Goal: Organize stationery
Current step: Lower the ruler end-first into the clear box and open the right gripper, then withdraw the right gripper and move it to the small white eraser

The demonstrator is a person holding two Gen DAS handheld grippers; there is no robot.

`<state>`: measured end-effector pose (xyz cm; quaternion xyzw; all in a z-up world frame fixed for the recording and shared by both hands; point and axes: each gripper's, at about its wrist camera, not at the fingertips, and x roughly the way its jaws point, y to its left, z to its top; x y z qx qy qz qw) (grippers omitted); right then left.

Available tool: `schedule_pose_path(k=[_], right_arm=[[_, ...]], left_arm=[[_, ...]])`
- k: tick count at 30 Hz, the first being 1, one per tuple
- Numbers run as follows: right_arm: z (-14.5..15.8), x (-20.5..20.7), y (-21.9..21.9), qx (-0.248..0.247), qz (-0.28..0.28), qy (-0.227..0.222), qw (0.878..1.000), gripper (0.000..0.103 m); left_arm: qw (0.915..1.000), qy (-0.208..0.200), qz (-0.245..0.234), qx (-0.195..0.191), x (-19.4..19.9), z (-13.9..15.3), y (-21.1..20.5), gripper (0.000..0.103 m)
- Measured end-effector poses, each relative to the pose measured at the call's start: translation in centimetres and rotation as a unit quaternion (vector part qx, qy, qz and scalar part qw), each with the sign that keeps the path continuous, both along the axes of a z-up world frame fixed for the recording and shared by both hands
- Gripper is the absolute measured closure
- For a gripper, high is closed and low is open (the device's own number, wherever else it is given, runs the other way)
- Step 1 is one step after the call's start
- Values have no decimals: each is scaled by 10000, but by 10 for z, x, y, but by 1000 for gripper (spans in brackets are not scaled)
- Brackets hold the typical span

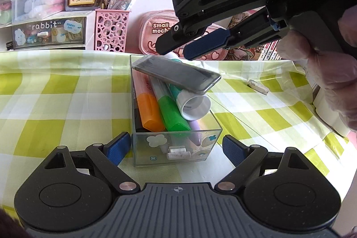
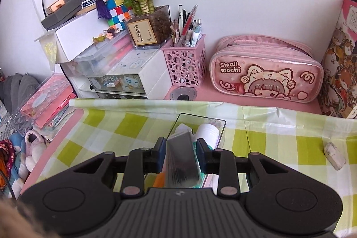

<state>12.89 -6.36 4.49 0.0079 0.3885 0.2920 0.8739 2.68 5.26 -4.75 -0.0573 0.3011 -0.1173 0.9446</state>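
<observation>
Although the clear rectangular plastic box [image 1: 176, 146], flanked by the released left gripper [image 1: 176, 146], is already filled with highlighters, a grey metallic case [image 1: 176, 76] lies across it beneath the released right gripper [image 1: 176, 49]; a worn white eraser [image 1: 258, 86] remains on the worktop beyond.

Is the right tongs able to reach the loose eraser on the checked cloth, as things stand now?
Probably yes. The eraser lies alone on the checked cloth, with nothing around it. The right tongs hang open above the clear box and hold nothing, so the way looks free.
</observation>
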Motion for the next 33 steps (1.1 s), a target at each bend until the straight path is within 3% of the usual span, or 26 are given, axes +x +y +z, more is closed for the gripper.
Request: schedule_pose_path(k=[14, 21, 28, 33], right_arm=[[5, -11, -6, 249, 204, -139, 9994, 41], [5, -22, -35, 338, -31, -198, 9992, 40], [-6, -34, -74, 426, -461, -108, 9980, 40], [-11, -44, -98, 538, -719, -48, 9959, 40]], left_arm=[[10000, 0, -2, 0, 0, 0, 0, 17], [10000, 9, -4, 17, 0, 1, 0, 17], [9995, 65, 34, 312, 0, 1, -10, 16], [9989, 218, 105, 414, -5, 1, -17, 7]])
